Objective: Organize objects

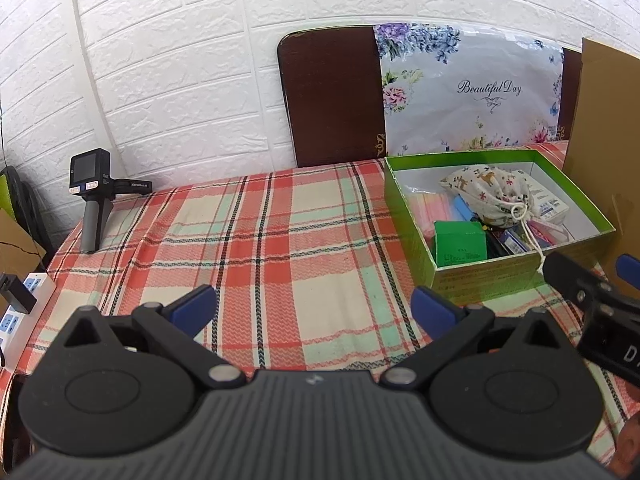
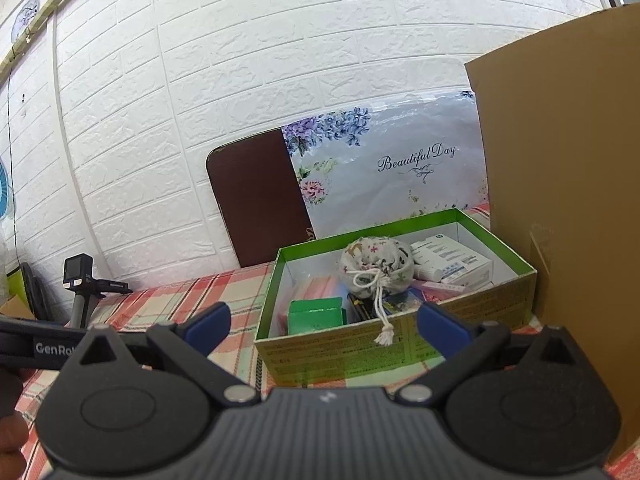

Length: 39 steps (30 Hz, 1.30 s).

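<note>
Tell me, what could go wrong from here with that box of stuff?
The cloth bag's string hangs over the green box's front wall; the open right tool just in front might snag it and drag the bag out. The box is crowded, so the bag, piled on top, could tip over. The cardboard sheet right beside the box could be bumped.

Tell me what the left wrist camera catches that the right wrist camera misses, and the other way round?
Only the left view shows a white power strip at the table's left edge. Only the right view shows a round wall ornament up high. Both share the green box holding a drawstring pouch, the checked tablecloth, and a camera on a handle.
</note>
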Available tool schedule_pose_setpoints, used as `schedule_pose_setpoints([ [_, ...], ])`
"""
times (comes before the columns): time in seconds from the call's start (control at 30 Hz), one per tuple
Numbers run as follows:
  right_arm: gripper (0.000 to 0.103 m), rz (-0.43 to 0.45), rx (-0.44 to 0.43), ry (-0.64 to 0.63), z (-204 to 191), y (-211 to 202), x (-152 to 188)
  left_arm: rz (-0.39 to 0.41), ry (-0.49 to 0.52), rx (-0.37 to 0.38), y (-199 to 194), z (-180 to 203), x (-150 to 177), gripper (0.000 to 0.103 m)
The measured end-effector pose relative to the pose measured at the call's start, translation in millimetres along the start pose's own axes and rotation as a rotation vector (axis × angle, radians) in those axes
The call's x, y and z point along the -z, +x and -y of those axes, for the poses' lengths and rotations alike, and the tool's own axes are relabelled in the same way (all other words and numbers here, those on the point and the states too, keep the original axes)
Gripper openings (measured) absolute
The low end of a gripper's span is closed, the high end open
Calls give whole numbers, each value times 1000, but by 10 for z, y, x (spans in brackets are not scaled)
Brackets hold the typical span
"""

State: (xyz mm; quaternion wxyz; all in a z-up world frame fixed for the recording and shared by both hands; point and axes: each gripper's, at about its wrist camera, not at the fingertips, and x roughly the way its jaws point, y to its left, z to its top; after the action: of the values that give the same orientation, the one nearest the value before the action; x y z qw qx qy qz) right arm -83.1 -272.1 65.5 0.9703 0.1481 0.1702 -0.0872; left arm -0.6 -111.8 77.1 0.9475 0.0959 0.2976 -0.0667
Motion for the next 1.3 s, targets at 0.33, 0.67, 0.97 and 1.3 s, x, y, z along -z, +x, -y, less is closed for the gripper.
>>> schedule_pose_setpoints([
  [0.33,103,0,6,6,6,-13,24,-4,-1,0,-2,2,21,103],
  [0.67,103,1,8,2,-13,-20,32,5,0,-5,-9,-3,19,103],
  [0.97,103,-4,8,4,-27,-12,53,5,0,-6,-11,3,24,103],
  [1.3,103,-9,10,9,-24,-7,78,1,3,-3,2,18,39,103],
])
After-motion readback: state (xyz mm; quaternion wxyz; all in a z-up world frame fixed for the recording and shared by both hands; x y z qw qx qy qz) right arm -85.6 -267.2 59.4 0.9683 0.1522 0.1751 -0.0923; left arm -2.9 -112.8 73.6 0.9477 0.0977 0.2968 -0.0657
